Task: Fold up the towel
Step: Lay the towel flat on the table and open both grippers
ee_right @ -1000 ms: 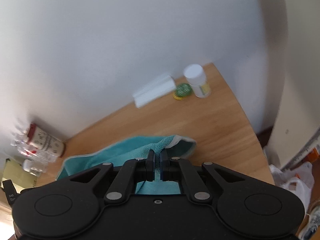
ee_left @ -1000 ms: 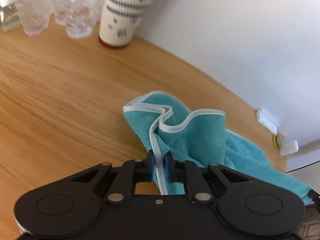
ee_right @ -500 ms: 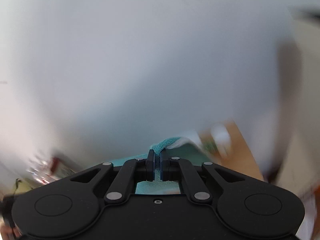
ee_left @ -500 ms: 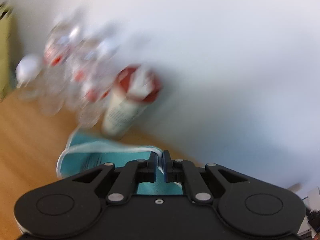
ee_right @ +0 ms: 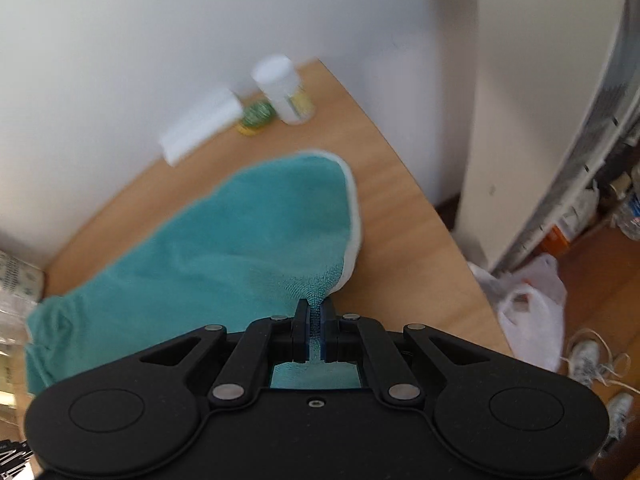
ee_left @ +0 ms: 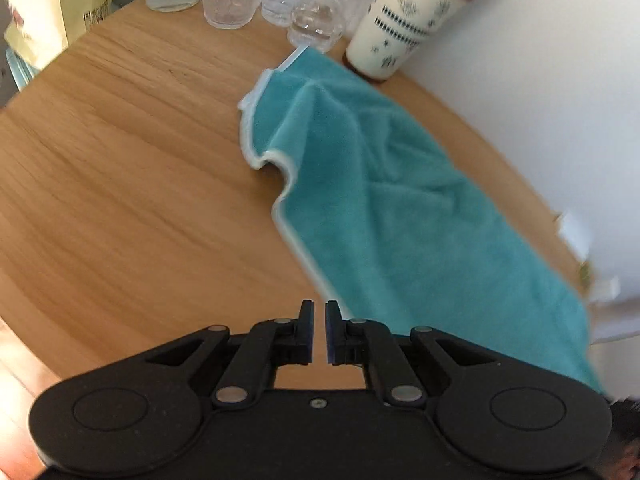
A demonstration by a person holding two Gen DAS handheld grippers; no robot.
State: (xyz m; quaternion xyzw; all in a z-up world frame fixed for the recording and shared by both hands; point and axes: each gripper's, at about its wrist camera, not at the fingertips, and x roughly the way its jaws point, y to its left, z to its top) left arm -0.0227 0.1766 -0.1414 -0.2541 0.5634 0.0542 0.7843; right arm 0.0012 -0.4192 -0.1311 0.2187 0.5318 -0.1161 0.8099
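Left gripper (ee_left: 319, 330) low over the table (ee_left: 120, 184), jaws slightly apart, empty, right gripper (ee_right: 316, 330) clamped on the towel (ee_right: 224, 248) corner, towel (ee_left: 400, 208) spread toward 1 o'clock, near the cup (ee_left: 404, 20)

Towel (ee_left: 400, 208) is teal w/ a thin white border. Table (ee_left: 120, 168) is light brown wood w/ grain lines. Cup (ee_left: 404, 24) is cream w/ dark blue dots and small motifs, its lid red. Both grippers, left (ee_left: 319, 332) and right (ee_right: 315, 334), are black w/ blue pads. Small tin (ee_right: 256, 117) is green and yellow. Wall is white.
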